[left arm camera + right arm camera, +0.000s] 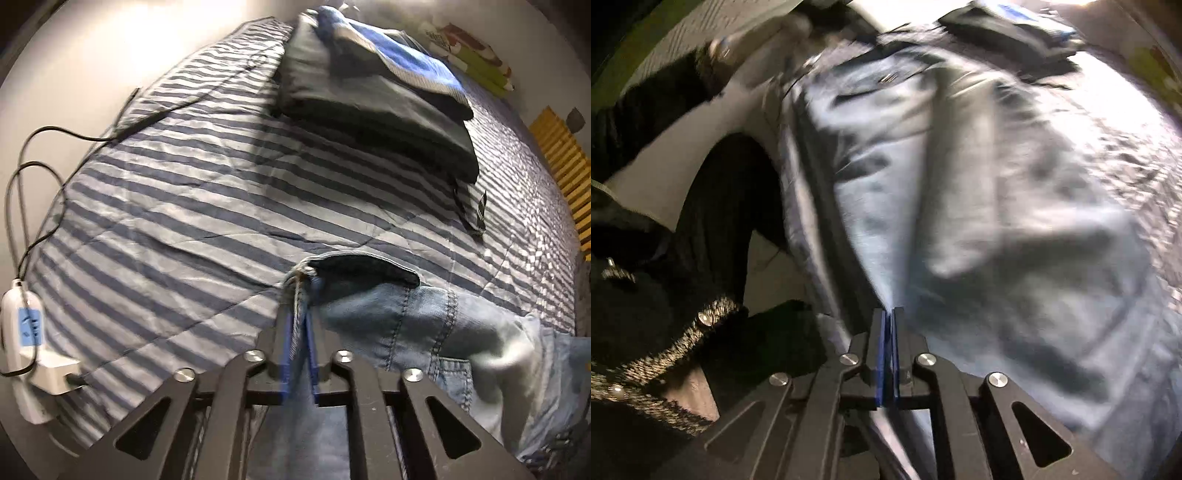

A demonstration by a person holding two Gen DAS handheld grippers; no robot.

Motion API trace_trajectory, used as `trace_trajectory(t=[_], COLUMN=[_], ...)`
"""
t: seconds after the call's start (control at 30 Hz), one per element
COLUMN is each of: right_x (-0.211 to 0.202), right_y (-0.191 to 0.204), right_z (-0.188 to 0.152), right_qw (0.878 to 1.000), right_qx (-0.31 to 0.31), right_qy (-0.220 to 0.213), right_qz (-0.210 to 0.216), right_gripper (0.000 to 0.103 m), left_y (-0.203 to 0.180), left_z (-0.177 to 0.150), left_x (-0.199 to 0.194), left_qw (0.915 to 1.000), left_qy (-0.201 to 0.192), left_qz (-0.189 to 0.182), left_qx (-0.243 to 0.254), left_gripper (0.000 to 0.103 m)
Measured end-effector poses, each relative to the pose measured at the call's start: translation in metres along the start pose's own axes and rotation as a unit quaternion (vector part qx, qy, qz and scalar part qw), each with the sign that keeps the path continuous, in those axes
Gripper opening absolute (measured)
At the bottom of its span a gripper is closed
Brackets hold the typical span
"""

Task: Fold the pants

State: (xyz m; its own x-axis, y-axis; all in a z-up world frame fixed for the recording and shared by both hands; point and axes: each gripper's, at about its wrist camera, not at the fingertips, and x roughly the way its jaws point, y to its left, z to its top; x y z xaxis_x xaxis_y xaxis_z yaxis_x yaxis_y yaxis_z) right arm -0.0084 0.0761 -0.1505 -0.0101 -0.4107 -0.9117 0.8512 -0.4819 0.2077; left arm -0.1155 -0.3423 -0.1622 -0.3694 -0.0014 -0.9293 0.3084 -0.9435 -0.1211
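I've got the left gripper [301,295] pinching the jeans [424,321] at the hem on the striped bed [184,192], right gripper [888,314] clamped on denim; heavy, floppy, so grip seams.

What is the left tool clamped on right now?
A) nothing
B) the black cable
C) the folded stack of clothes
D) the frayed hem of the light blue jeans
D: the left tool has the frayed hem of the light blue jeans pinched between its pads.
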Motion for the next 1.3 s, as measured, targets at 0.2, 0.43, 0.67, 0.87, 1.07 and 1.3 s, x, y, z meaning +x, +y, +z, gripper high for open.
trace_trajectory(t=[0.2,0.43,0.67,0.87,1.07,1.3], right_x=[-0.066,-0.065,-0.046,-0.047,-0.022,-0.074], right_y=[-0.042,-0.068,-0.053,-0.052,-0.049,-0.077], right_z=[-0.021,-0.058,-0.07,-0.068,-0.081,-0.106], right_qw=[0.995,0.982,0.986,0.985,0.988,0.975], right_qx=[0.075,0.17,0.147,0.141,0.099,0.193], right_qy=[-0.062,-0.07,-0.05,-0.04,0.036,-0.042], right_qz=[-0.024,-0.035,-0.057,-0.091,-0.112,-0.102], right_gripper=[0.007,0.007,0.007,0.007,0.007,0.007], left_y=[0.018,0.03,0.026,0.022,0.036,0.035], left_z=[-0.036,-0.084,-0.102,-0.109,-0.106,-0.078], left_x=[-0.042,-0.008,-0.018,-0.069,-0.035,-0.101], left_qw=[0.9992,0.9951,0.9968,0.9975,0.9983,0.9986], left_qy=[-0.007,0.057,0.025,-0.009,0.058,-0.041], left_qz=[-0.039,-0.077,-0.065,-0.07,-0.008,-0.013], left_qx=[0.008,-0.023,-0.038,-0.003,0.001,-0.03], left_gripper=[0.059,0.067,0.019,0.016,0.03,0.028])
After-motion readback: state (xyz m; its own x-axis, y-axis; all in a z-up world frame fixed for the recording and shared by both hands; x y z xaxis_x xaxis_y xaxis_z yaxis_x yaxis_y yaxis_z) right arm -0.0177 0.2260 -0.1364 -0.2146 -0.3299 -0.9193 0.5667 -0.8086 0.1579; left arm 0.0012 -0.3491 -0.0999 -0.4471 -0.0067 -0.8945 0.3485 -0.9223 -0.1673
